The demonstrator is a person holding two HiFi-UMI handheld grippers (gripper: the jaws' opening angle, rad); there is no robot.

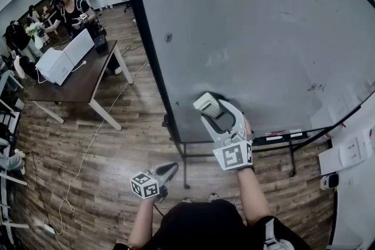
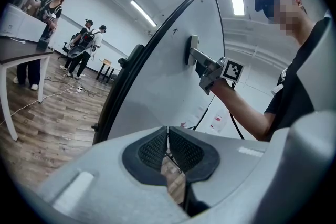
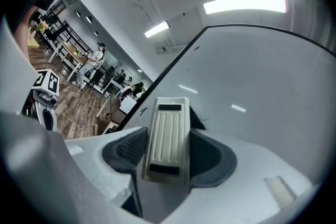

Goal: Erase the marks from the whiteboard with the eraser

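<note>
A: The right gripper clamps the eraser against the whiteboard, low down. The left gripper hangs empty, its jaws pressed together.
B: If it tilts, the eraser may skid past the far marks.

Cream ribbed eraser, black-framed grey-white whiteboard, brown wood-grain floor

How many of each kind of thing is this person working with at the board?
whiteboard: 1
eraser: 1
grippers: 2 (left gripper shut and empty, right gripper shut on the eraser)
Total: 4
</note>
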